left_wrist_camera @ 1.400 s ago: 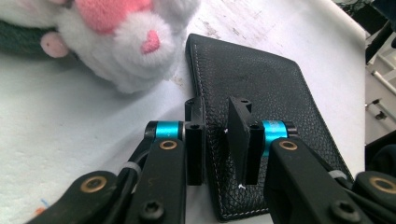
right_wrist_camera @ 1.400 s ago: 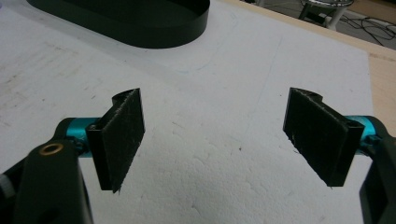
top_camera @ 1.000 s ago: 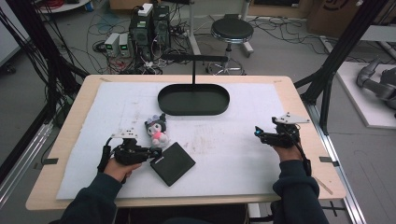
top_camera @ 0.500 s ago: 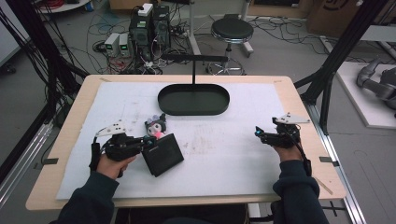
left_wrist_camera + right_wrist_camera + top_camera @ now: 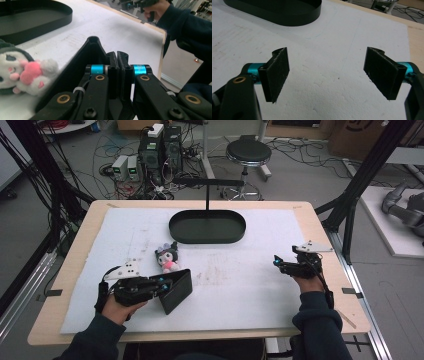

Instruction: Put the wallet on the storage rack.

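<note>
In the high view, lower left of the frame, we see the left claw [image 5: 167,284] clamped on one edge of a flat black case [image 5: 176,290], which stands tilted, one side raised off the white worktop [image 5: 260,285] and the low corner apparently resting on it. We judge the case stiff and light: it keeps its flat shape though pinched at one edge. Its smooth dark face looks slippery, so a hold near the edge could let it swing or slide; a deeper bite toward the middle of that side would steady it. Just above it lies a small plush doll [image 5: 167,258], soft and easily nudged, and near the top centre sits the black oval tray [image 5: 207,226]. At centre right the right claw [image 5: 278,263] hovers over bare worktop, well apart from everything.

In the left gripper view the jaws meet almost flush at centre frame, with the case's rim [image 5: 92,47] rising just left of them. How much of the case lies between the pads we cannot tell, since the jaws themselves cover it. The doll [image 5: 23,72] is cut off at the left edge and blurred.

In the right gripper view the right claw [image 5: 327,72] stands wide apart with nothing between its pads, only the scuffed white surface. The tray's wall [image 5: 287,15] is cropped at the top.
</note>
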{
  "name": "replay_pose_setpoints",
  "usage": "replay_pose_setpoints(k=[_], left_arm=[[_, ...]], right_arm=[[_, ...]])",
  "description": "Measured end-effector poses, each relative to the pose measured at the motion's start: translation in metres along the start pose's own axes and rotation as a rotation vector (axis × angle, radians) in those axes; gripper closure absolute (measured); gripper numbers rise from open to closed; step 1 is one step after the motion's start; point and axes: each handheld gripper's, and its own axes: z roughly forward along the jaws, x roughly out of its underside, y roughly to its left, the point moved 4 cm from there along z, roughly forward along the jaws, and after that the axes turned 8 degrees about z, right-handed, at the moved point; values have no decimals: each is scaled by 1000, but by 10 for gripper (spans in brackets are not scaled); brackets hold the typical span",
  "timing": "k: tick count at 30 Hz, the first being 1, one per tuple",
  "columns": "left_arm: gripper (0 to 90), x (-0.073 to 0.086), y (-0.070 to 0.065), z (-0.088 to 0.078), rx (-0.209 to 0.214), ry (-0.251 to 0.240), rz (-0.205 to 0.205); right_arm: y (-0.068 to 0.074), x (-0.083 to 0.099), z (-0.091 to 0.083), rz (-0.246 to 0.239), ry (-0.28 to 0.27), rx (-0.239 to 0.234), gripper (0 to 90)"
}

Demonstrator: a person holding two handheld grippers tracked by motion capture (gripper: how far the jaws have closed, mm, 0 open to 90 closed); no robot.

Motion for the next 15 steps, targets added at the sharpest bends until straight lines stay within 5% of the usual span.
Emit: replay_pose_setpoints(k=[15], left_arm=[[823,1,-3,6,17,-6,2]], right_arm=[[0,0,1,-4,-1,-1,209]])
